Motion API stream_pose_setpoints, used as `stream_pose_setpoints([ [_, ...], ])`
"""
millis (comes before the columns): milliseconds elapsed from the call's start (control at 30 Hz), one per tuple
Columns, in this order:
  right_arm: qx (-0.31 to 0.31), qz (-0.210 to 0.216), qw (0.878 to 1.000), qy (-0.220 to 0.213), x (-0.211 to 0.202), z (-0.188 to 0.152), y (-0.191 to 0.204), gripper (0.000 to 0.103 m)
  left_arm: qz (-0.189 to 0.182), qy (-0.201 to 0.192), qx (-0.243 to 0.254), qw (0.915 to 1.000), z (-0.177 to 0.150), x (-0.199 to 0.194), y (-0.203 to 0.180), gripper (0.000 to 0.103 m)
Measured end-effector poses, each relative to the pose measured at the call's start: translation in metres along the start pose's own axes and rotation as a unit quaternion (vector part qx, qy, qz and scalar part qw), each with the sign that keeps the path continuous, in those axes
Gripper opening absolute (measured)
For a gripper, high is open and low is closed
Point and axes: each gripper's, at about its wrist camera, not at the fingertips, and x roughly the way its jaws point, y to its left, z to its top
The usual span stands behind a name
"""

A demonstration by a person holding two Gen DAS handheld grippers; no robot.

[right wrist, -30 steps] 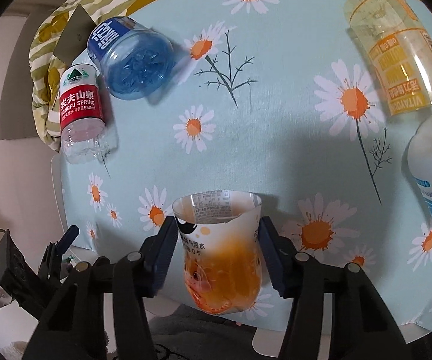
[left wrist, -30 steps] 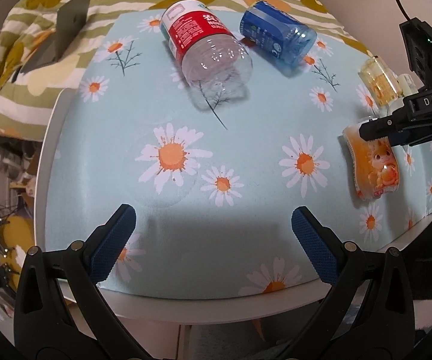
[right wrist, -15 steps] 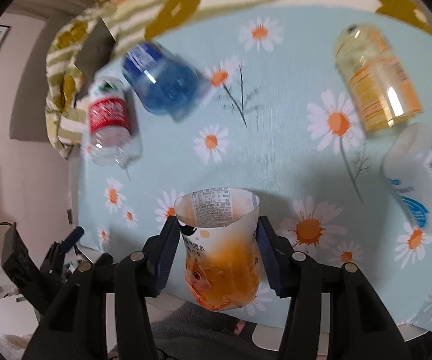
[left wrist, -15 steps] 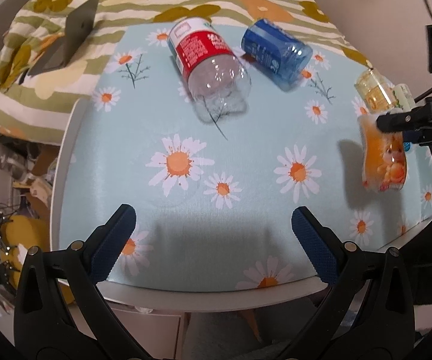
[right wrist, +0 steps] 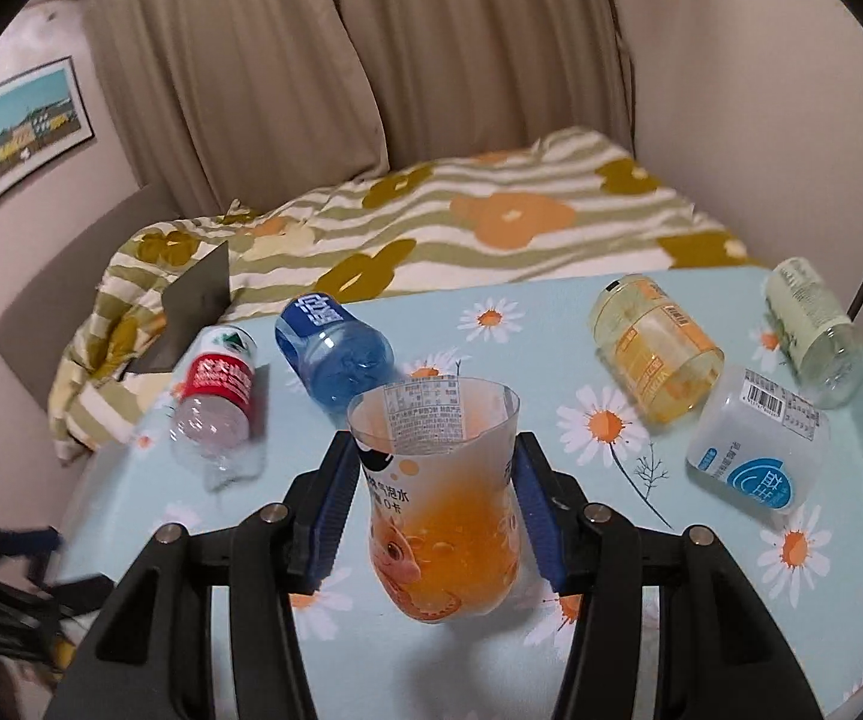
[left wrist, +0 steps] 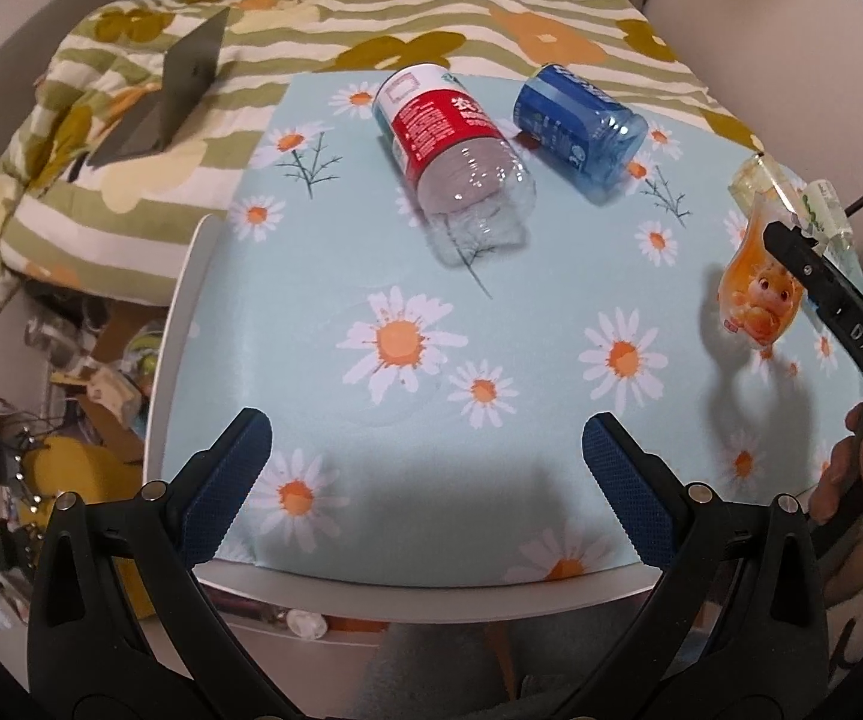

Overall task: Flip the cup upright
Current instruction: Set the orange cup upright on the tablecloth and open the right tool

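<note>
Right wrist: right tool (right wrist: 434, 501) clenched on orange cup (right wrist: 437, 516), rim up; left tool (left wrist: 425, 480) released.

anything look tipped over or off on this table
Yes: five cut-bottle cups lie on their sides: red-label, blue, yellow, pale green, white. The orange cup is mouth-up, clamped in the right hand-held gripper. No spill visible.

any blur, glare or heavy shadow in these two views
Left wrist view: sharp, with a broad shadow on the tablecloth near the open left gripper, and small glints on the clear bottle. Right wrist view: the orange cup in the right gripper is sharp; the lower left corner is motion-blurred.
</note>
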Motion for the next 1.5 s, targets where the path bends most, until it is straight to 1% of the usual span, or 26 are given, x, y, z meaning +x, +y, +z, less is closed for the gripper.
stream_pose_setpoints([
  [100,-0.002,-0.010,1.000,-0.017,0.003,-0.011,-0.001,0.048,0.005,-0.003,0.002,1.0000,-0.004,0.001,0.000,0.103],
  [367,-0.010,-0.011,1.000,-0.028,0.000,-0.024,-0.003,0.049,0.002,-0.006,0.025,0.9997,-0.007,-0.001,-0.012,0.103],
  [500,-0.021,-0.014,0.999,-0.021,-0.006,-0.028,0.000,0.049,-0.002,-0.006,0.029,0.9995,-0.009,-0.003,-0.017,0.103],
  [800,-0.045,-0.030,0.998,0.009,-0.017,-0.041,0.009,0.050,0.001,-0.002,0.033,0.9995,-0.015,-0.004,-0.023,0.103],
  [1133,-0.054,-0.037,0.998,0.009,-0.020,-0.045,0.011,0.051,0.000,-0.002,0.033,0.9995,-0.020,-0.006,-0.028,0.103],
  [1200,-0.053,-0.048,0.997,0.013,-0.018,-0.045,0.010,0.055,0.000,-0.002,0.033,0.9995,-0.020,-0.006,-0.028,0.103],
  [1233,-0.049,-0.051,0.997,0.017,-0.016,-0.045,0.008,0.066,0.000,-0.003,0.033,0.9994,-0.021,-0.007,-0.029,0.103],
  [1267,-0.045,-0.050,0.998,0.019,-0.016,-0.045,0.006,0.081,0.000,-0.003,0.034,0.9994,-0.020,-0.007,-0.029,0.103],
  [1300,-0.036,-0.046,0.998,0.019,-0.016,-0.045,0.003,0.088,0.000,-0.004,0.034,0.9994,-0.021,-0.008,-0.030,0.103],
  [1333,-0.031,-0.044,0.998,0.018,-0.016,-0.045,0.001,0.099,0.001,-0.005,0.034,0.9994,-0.021,-0.008,-0.031,0.103],
  [1367,-0.026,-0.043,0.999,0.018,-0.017,-0.045,-0.002,0.103,0.000,-0.007,0.033,0.9994,-0.022,-0.009,-0.032,0.103],
  [1500,-0.018,-0.039,0.999,0.031,-0.023,-0.040,-0.009,0.103,-0.005,-0.016,0.028,0.9995,-0.020,-0.021,-0.038,0.103],
])
